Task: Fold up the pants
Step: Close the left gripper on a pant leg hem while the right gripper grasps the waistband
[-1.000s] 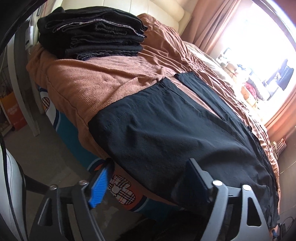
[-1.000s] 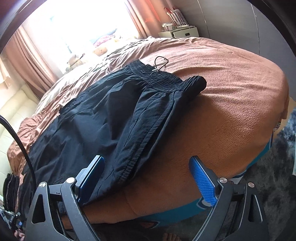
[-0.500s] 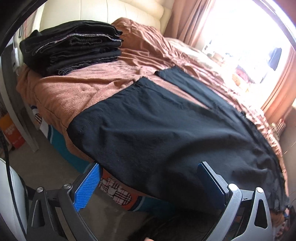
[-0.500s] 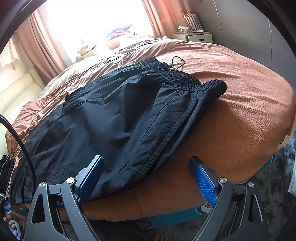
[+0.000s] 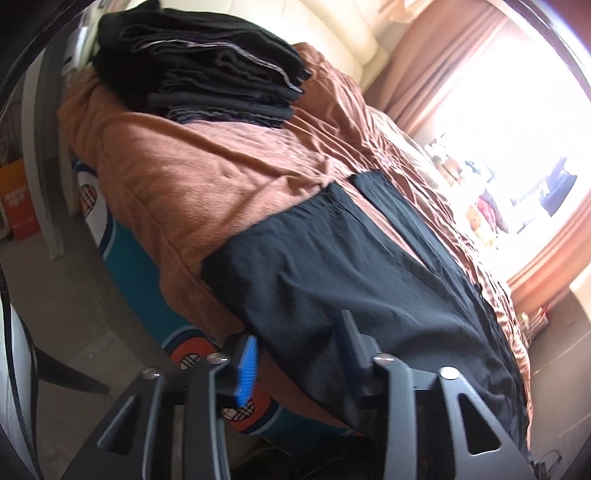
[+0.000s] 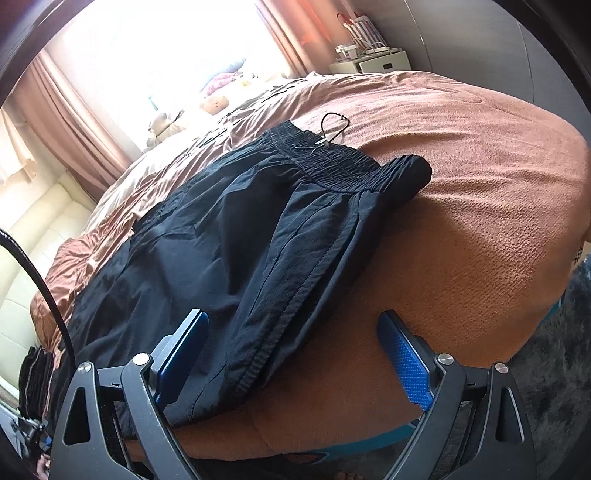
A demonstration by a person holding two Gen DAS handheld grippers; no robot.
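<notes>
Since half a second ago the left gripper point(image 5: 295, 358) has narrowed a lot, from wide apart to a small gap, and its jaws are closing now with the near edge of the pants point(image 5: 354, 280) between them; whether the pads are pressing the cloth yet, cannot tell. Right gripper point(image 6: 291, 358) is closing only slightly, jaws standing wide, straddling the side seam of the pants point(image 6: 229, 251) at the bed's near edge, pads not touching cloth.

Pants are lying flat along the brown blanket point(image 5: 177, 177), one edge hanging over the side of the bed.

Left view alone is showing both leg ends and a stack point(image 5: 199, 62) of folded dark clothes by the headboard point(image 5: 332, 29). Right view alone is showing the elastic waistband point(image 6: 351, 166), a drawstring loop point(image 6: 332, 129) and a nightstand point(image 6: 369, 64).
</notes>
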